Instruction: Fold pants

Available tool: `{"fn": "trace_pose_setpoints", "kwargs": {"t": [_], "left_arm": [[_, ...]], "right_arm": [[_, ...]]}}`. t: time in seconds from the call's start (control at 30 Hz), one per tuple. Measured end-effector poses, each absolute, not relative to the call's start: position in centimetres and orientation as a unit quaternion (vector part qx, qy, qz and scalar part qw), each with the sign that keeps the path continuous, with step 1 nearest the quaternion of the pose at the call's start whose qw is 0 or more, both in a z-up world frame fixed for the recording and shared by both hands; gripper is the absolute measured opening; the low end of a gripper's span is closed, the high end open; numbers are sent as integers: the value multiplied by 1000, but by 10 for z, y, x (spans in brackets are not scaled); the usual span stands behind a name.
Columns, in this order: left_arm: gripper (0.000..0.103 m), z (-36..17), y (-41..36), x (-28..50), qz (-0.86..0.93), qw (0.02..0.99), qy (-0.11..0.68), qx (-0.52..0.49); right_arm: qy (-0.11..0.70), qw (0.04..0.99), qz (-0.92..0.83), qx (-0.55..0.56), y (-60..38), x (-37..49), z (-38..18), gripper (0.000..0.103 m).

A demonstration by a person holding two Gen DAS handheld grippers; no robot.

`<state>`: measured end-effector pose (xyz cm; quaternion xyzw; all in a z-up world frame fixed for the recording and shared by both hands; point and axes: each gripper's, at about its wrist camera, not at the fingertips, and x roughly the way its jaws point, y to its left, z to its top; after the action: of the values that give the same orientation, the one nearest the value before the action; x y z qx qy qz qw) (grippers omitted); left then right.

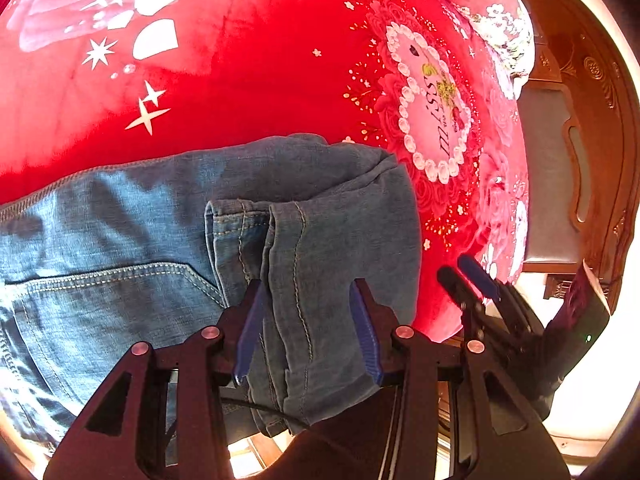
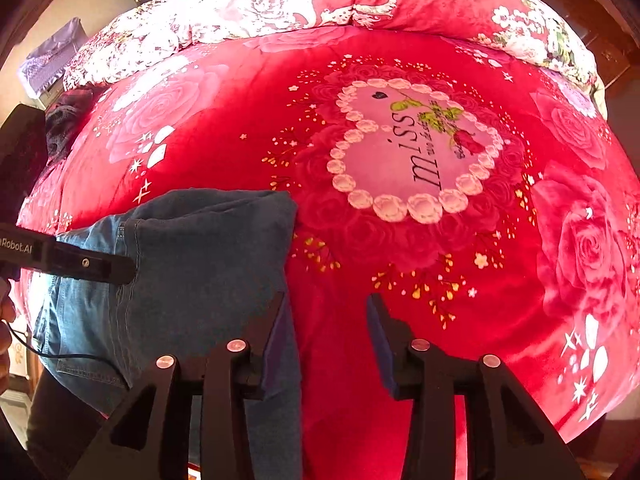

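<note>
Blue denim pants (image 1: 168, 216) lie folded on a red floral bedspread (image 1: 248, 72). The leg ends are folded back over the seat with the back pocket (image 1: 120, 292). My left gripper (image 1: 306, 292) is open, its blue-padded fingers (image 1: 250, 332) straddling the folded leg hems above the cloth. In the right wrist view the pants (image 2: 200, 256) sit at the lower left. My right gripper (image 2: 326, 308) is open and empty, its left finger by the fold's right edge, over bare bedspread (image 2: 400, 260). It also shows in the left wrist view (image 1: 470, 276), right of the pants.
A pink heart print with lettering (image 2: 416, 152) fills the bed's middle. A rolled floral quilt (image 2: 280, 4) lies along the far side. A carved wooden headboard (image 1: 580, 128) stands to the right. The bed's near edge runs just below the pants.
</note>
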<state>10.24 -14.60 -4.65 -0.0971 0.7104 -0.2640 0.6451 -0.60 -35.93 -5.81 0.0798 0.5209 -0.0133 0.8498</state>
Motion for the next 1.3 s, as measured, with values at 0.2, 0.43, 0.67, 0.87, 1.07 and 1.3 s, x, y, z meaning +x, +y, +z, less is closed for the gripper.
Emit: {"fn": "trace_pose_setpoints", "kwargs": {"t": [0.2,0.43,0.67,0.87,1.07,1.3], "left_arm": [[47,-56,-159,111,-247,656,710,-73],[21,-79,-160,127,-204,669,713,-49],[20,-20,-75,126,-233,691,678,-95],[41,31,81,115,-165,734,653,-82],[68,36,193,96,-78,768,633,-60],[68,-57,174,113,-156,683,693,-167]], "right_arm": [[570,809,37,136,-350,-29,-92,63],[573,816,52,55,-325,-52,-107,12],[536,835,42,116,-345,-58,-70,18],[493,859,105,87,-283,-43,-37,40],[497,836,231,-13,-136,-25,-40,47],[485,799,316,-163,7,-49,-61,58]]}}
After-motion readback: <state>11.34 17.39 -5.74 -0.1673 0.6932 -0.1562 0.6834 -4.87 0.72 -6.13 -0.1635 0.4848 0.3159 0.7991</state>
